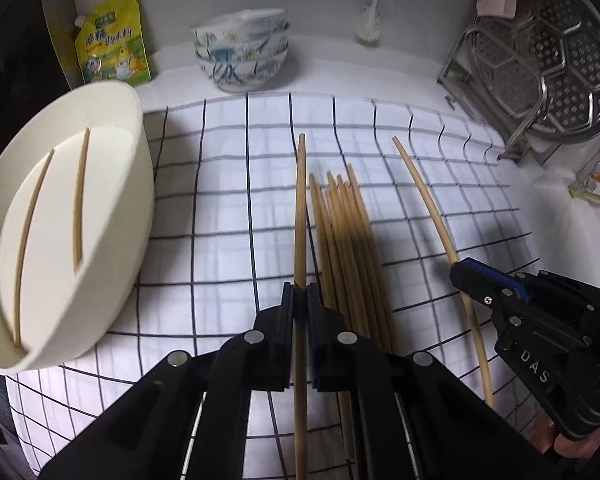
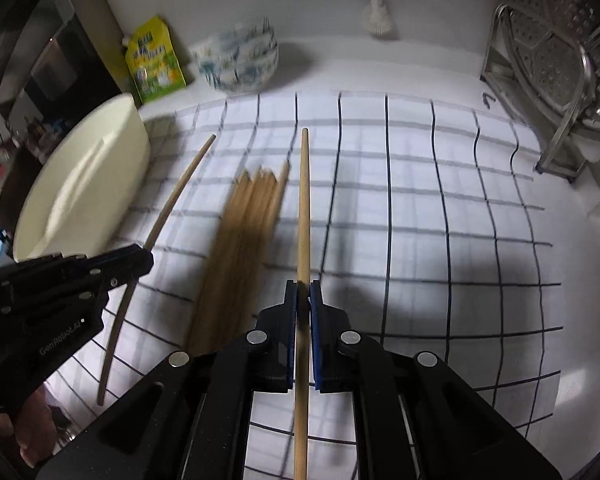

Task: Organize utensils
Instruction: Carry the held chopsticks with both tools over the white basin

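Nearest the lens, the black two-finger left gripper (image 1: pixel 300 300) is seen clamped on one light wooden chopstick (image 1: pixel 300 216), which runs between the blue pads and out past both ends. The black right gripper (image 2: pixel 303 300) is likewise closed on a second wooden chopstick (image 2: pixel 305 200), gripped at about mid-length. Both sticks appear held clear of the white cloth with black grid lines (image 1: pixel 228 208). The remaining bundle of wooden chopsticks (image 1: pixel 348 240) is noted lying on the cloth between the two held sticks. Two chopsticks (image 1: pixel 80 200) are already seen inside the cream oval plastic container (image 1: pixel 140 168) at the left edge of the cloth.

Judged risks: each stick is pinched at a single point, so pivoting or slipping between the pads is likely if a tip catches the container rim. The two grippers are close together; collision on the way to the container is possible. The long free ends could sweep the bundle and scatter it.
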A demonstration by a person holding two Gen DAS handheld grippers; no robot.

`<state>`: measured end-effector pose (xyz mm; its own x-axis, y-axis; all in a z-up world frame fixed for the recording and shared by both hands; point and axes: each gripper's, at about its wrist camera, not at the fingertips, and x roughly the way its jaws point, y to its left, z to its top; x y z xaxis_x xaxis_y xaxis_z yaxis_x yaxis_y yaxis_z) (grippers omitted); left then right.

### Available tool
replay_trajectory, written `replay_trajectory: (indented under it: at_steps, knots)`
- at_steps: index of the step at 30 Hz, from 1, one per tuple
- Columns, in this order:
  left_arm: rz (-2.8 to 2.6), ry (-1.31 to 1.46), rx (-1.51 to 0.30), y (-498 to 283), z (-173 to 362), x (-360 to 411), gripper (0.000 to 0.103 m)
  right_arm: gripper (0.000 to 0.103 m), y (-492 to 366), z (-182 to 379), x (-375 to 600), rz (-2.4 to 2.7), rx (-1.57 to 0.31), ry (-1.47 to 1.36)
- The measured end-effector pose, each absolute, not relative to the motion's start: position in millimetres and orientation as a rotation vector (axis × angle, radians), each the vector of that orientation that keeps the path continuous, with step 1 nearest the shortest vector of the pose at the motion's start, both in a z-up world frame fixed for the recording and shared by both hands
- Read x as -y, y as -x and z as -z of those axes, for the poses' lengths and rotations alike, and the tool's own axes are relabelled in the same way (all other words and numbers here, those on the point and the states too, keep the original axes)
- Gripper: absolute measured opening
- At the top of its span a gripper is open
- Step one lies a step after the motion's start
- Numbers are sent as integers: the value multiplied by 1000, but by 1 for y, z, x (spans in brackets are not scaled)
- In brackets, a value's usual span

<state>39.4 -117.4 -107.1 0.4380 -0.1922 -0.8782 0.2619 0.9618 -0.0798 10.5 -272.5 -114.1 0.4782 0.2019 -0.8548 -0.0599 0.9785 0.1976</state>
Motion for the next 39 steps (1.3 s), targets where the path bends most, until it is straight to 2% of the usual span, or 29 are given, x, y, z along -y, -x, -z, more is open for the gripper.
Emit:
replay_trajectory:
  at_steps: [11, 17, 27, 39]
  knots:
    - [221, 8, -871, -41, 11, 44, 7, 6, -40, 42, 222, -250, -915, -197]
    - [88, 36, -838, -58, -2, -25, 7, 6, -72, 23, 142, -383, -887, -152]
    - [-20, 61, -901, -102, 21, -114, 7, 6, -118, 34, 38, -493, -964, -128]
    - [11, 63, -1028, -127, 74, -139, 8, 6, -142, 88, 3, -440, -1114, -157]
